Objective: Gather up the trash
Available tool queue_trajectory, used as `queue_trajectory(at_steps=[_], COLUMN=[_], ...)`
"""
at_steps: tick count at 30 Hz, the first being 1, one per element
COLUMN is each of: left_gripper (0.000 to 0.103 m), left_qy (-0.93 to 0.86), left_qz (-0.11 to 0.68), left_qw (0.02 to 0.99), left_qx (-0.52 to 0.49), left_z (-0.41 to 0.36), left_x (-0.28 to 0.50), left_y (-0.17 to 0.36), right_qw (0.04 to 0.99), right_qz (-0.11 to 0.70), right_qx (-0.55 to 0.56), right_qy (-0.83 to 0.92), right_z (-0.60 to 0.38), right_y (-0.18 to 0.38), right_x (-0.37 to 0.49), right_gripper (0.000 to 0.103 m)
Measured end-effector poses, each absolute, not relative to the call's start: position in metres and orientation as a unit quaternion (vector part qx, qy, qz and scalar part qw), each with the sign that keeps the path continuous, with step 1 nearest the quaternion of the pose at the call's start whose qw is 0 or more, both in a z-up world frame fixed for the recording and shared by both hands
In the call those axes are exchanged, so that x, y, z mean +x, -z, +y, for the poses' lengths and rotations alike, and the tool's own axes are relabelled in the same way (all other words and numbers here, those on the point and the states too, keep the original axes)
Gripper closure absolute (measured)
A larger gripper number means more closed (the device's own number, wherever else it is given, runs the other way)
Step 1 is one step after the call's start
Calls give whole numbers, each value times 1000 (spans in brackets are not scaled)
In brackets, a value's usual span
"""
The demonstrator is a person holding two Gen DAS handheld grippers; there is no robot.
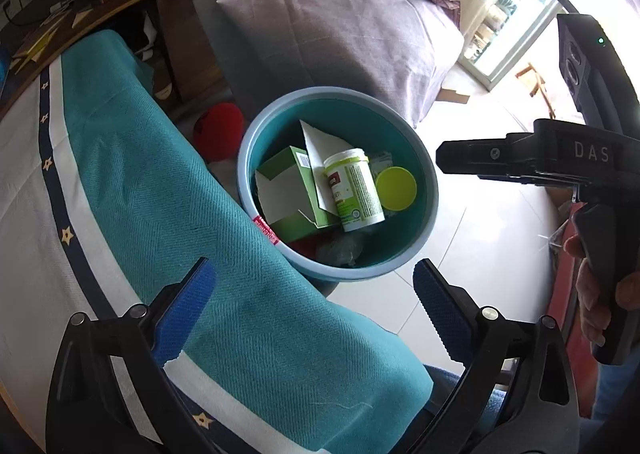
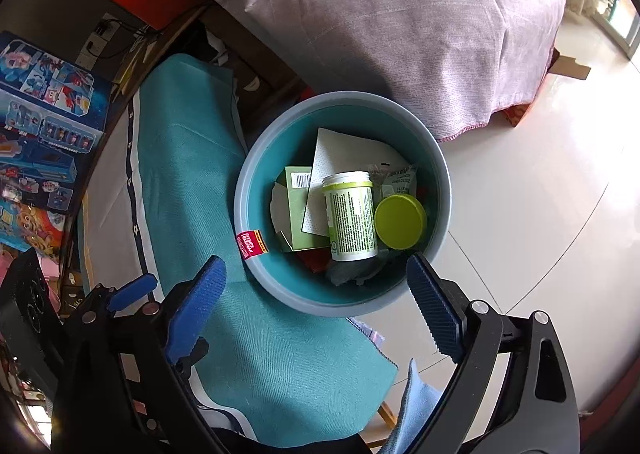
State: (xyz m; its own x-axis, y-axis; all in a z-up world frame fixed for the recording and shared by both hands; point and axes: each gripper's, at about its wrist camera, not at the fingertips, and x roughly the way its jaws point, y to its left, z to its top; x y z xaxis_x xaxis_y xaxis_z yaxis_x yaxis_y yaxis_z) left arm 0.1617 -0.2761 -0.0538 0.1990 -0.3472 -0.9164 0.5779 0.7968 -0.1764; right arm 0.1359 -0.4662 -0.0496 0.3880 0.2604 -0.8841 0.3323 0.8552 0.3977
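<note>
A round teal bin (image 1: 424, 221) (image 2: 256, 254) stands on the floor beside the table. Inside it lie a white and green bottle (image 1: 354, 189) (image 2: 350, 215), its yellow-green lid (image 1: 396, 188) (image 2: 400, 221), a green carton (image 1: 296, 189) (image 2: 298, 213) and white paper (image 1: 320, 141) (image 2: 344, 145). My left gripper (image 1: 314, 310) hangs open above the table's edge, nothing between its blue pads. My right gripper (image 2: 316, 306) is open above the bin's near rim, also empty. In the left wrist view the right gripper's body (image 1: 560, 157) shows at the right, held by a hand (image 1: 596, 294).
A teal cloth (image 1: 208, 254) (image 2: 200, 213) covers the table edge next to the bin. A bed with a grey-lilac cover (image 1: 340, 21) (image 2: 400, 13) lies behind. A red object (image 1: 220, 129) sits on the floor. Toy boxes (image 2: 40, 133) stand at the left. Pale tiled floor (image 2: 540, 213) spreads to the right.
</note>
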Motion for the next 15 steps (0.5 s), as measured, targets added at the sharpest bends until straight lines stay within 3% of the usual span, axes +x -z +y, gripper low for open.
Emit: queue_trajectory(at_steps=[4, 15], left_gripper=[4, 4], left_qy=[292, 233], left_qz=[547, 534], left_qw=[777, 812], left_qx=[111, 43], left_z=[-264, -203], left_x=[145, 124], left_y=[46, 13], right_qw=[812, 837], right_qz=[537, 528], right_qx=[230, 141], right_qy=[9, 11], right_z=[-451, -411], right_y=[32, 6], right_x=[122, 84], right_gripper=[7, 7])
